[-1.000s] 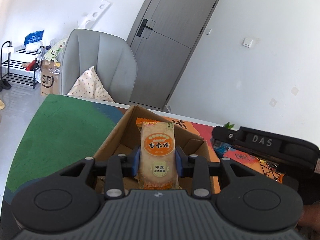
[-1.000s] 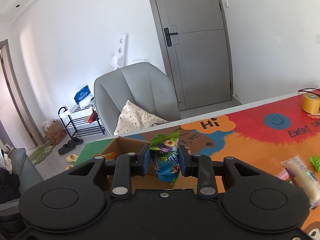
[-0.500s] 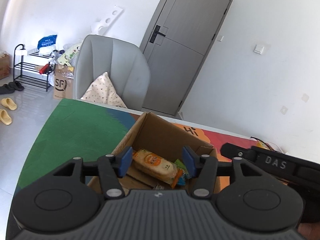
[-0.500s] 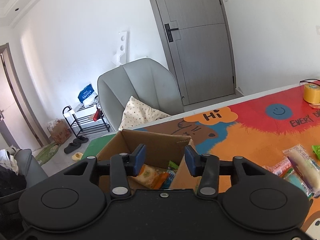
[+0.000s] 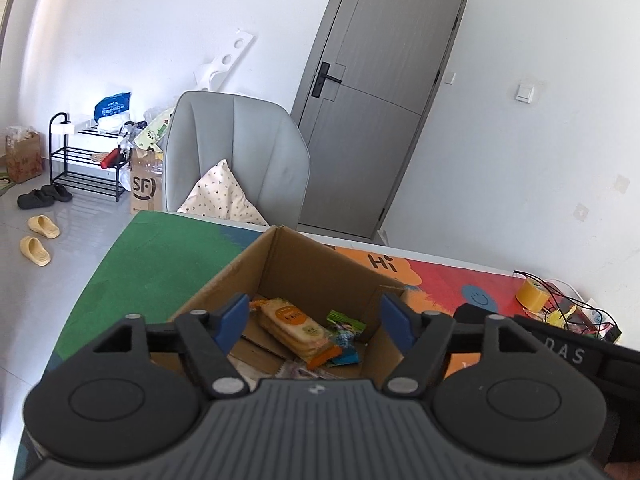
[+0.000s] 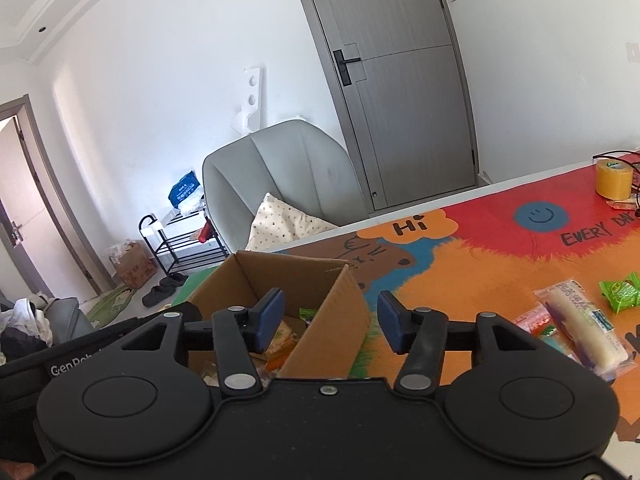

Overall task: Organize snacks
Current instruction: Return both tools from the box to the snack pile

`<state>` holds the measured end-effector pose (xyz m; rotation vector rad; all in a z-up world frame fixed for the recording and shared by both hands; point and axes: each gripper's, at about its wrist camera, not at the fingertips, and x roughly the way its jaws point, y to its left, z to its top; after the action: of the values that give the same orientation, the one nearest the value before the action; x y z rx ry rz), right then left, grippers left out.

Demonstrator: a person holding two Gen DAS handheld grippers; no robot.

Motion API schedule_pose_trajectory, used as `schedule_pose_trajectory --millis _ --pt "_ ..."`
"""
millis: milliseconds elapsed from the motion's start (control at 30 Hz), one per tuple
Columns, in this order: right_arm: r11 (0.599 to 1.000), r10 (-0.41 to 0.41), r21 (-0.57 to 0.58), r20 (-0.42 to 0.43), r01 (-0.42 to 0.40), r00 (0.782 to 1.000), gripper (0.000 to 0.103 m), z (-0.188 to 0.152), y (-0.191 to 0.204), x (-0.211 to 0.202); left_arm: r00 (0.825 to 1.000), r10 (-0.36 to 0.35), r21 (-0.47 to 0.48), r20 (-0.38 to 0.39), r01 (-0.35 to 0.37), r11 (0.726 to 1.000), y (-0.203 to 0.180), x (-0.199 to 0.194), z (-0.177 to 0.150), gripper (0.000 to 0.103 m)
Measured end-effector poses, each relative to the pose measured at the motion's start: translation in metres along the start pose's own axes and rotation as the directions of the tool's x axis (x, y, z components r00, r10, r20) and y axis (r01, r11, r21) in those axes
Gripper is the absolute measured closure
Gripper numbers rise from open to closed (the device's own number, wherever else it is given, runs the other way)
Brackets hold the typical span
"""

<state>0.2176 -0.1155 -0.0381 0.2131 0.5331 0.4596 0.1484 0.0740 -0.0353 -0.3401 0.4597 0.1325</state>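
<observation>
Both my left gripper (image 5: pixel 314 318) and right gripper (image 6: pixel 328 320) gape empty above the cardboard box (image 5: pixel 320 268); next, fetch the long white snack packet (image 6: pixel 580 326) near the tabletop's right edge.

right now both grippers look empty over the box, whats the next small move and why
Probably swing the right gripper, open and empty, toward the long white snack pack on the mat. The rice cracker pack already lies in the cardboard box, while that pack and the green packet remain outside. The left gripper is open too.
</observation>
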Motion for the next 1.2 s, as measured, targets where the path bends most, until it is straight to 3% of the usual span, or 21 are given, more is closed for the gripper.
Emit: schedule_pose_trajectory --millis 100,233,467,900,1200 --pt "1.0 0.001 -0.012 0.005 -0.001 1.0 0.045 0.001 -0.011 -0.008 0.999 0.03 0.0 0.023 -0.03 1.0 -0.011 -0.005 -0.005 0.017" --pt "1.0 0.004 -0.013 0.002 -0.004 1.0 0.041 0.002 -0.026 -0.016 0.998 0.066 0.004 0.016 -0.066 0.998 -0.028 -0.006 -0.01 0.015" --pt "1.0 -0.021 -0.017 0.027 0.021 0.999 0.022 0.004 -0.054 -0.036 0.994 0.099 0.026 0.041 -0.1 0.995 -0.06 -0.014 -0.02 0.009" --pt "0.995 -0.087 0.048 0.067 0.084 0.994 0.007 -0.001 -0.11 -0.073 0.996 0.067 0.107 0.054 -0.072 0.992 -0.122 -0.02 -0.036 0.008" --pt "0.983 -0.152 0.116 0.072 0.143 0.986 0.005 -0.014 -0.148 -0.089 0.999 0.03 0.183 0.024 -0.034 0.983 -0.162 -0.012 -0.052 0.007"
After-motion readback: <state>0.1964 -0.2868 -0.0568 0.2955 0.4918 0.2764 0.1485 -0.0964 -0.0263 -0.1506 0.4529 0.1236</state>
